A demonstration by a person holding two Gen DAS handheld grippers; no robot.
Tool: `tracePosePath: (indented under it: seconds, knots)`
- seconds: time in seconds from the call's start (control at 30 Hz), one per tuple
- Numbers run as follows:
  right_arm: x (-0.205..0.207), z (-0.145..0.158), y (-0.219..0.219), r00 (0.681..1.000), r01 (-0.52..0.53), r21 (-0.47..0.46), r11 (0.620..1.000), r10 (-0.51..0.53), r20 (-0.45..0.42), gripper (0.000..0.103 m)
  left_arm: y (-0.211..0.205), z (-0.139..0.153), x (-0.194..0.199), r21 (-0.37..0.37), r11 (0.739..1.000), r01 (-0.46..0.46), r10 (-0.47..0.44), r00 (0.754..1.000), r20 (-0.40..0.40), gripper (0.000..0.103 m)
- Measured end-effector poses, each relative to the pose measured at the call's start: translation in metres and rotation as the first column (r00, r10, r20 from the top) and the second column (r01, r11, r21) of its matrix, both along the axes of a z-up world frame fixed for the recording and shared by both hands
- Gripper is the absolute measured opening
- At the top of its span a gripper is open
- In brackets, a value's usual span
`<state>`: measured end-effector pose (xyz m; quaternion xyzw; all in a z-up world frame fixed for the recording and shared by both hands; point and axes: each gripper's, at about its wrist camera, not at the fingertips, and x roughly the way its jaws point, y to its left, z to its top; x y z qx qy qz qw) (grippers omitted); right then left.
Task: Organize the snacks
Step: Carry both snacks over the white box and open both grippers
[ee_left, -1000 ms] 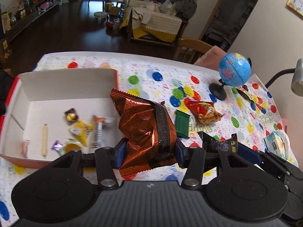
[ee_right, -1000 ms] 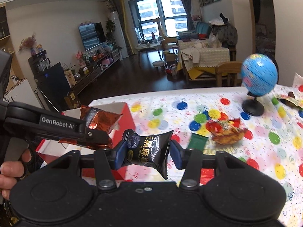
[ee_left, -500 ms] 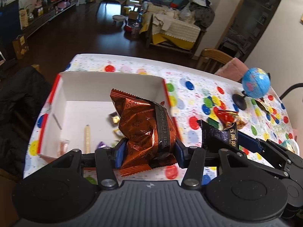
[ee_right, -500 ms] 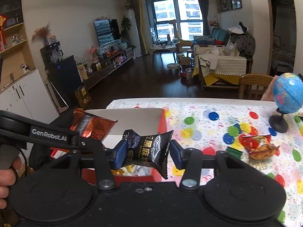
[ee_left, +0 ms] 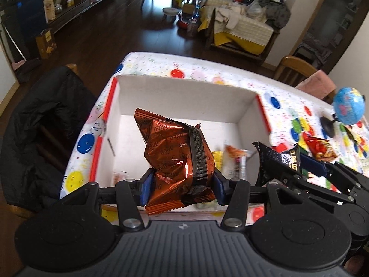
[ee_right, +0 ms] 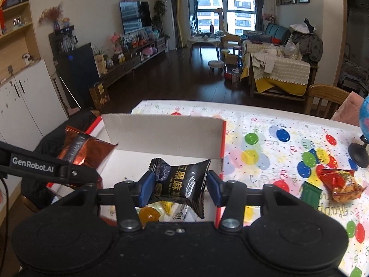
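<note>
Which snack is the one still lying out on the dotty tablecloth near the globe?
Find the blue globe at the table's right side. Just in front of its black base, on the tablecloth, lies a crinkly red and orange snack bag. A flat green packet lies beside it, but only the bag is puffy.

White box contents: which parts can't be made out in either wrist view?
- Left wrist: small sweets in the white box are motion-blurred, partly behind the Oreo packet.
- Right wrist: box floor is mostly hidden by the black sachet and gripper body; only an orange sweet shows.
- Globe: cut off by the frame edge.
</note>
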<state>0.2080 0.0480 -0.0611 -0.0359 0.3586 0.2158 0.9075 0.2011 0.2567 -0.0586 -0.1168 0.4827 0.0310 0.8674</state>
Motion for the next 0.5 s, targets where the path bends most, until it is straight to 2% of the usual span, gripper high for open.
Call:
tracePosePath:
  seconds: [0.27,0.5]
  knots:
    - [0.017,-0.025,0.029,0.998,-0.049,-0.066,0.997,0.047,-0.035,0.048,0.018,-0.029,0.021,0.040,0.999,0.000,0.002,0.998,-0.062,0.051]
    - [0.030,-0.043,0.042,0.994,-0.080,-0.107,0.991,0.071,-0.079,0.048,0.017,-0.052,0.041,0.073,0.996,0.047,-0.038,0.993,-0.115,0.050]
